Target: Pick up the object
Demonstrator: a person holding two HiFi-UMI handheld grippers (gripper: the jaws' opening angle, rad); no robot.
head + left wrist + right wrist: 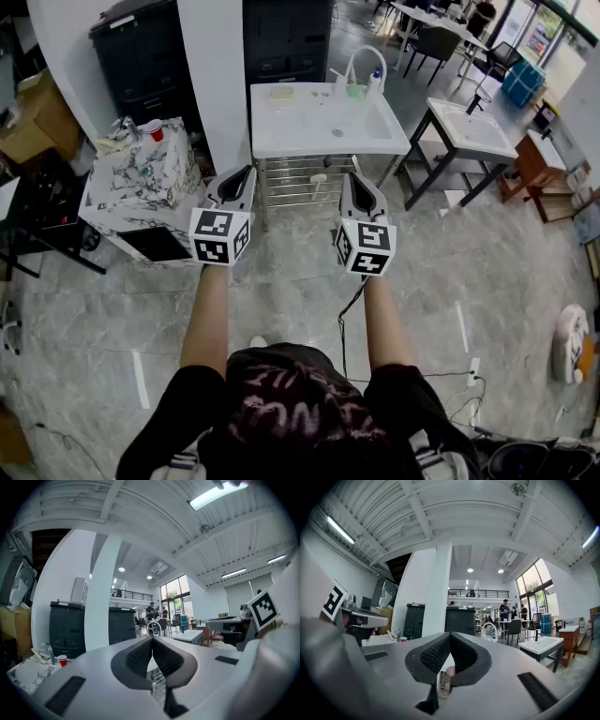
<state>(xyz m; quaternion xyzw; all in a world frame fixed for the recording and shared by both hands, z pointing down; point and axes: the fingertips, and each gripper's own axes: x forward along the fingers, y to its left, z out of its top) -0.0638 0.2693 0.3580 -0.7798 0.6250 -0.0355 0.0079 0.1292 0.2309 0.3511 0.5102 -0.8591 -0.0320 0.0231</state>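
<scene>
left gripper [248, 172] – jaws together, tips meeting, nothing between. right gripper [348, 177] – jaws closed tip to tip too, empty. both level, side by side, short of white sink table [319, 146], touching nothing. small pale object [319, 177] lies on wire rack [286, 187] under basin – ahead of both grippers, clear of them.
</scene>
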